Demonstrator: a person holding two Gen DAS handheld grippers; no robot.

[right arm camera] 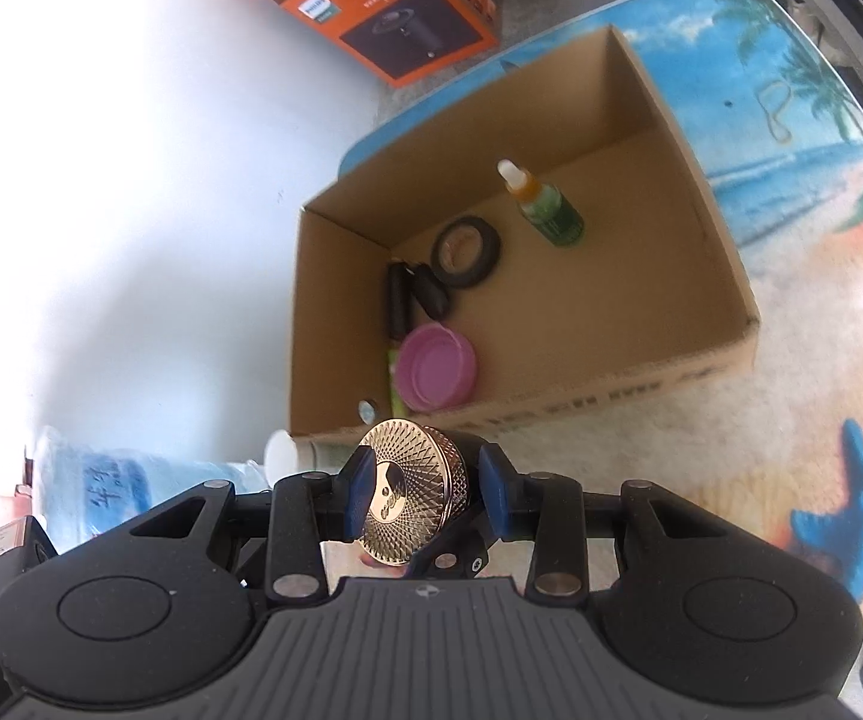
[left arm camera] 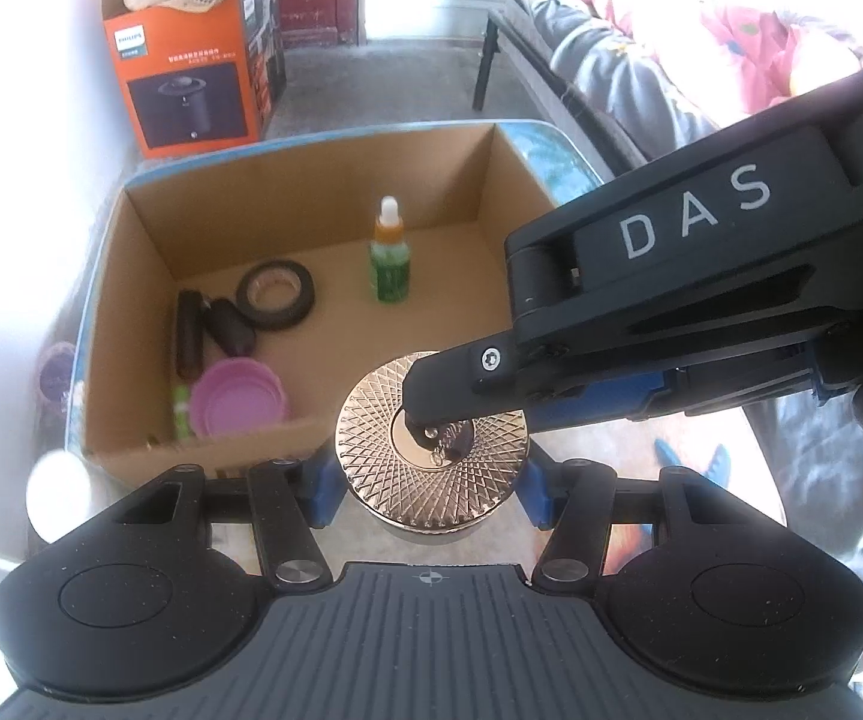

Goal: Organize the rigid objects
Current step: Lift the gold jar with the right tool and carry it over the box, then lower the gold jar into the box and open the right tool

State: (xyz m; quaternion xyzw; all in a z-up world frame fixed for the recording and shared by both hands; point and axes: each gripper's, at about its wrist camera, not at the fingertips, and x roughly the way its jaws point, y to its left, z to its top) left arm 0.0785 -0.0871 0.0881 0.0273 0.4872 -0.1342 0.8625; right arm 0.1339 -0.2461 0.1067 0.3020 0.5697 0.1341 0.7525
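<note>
Gold jar (left arm camera: 434,447) sat just short of the cardboard box (left arm camera: 335,276), box ahead.
Left gripper (left arm camera: 431,483) clamped the jar's body & right gripper (right arm camera: 425,495) its lid; both equally near.

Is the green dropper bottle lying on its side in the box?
No, the green dropper bottle stands upright on the floor of the cardboard box, white tip up.
</note>
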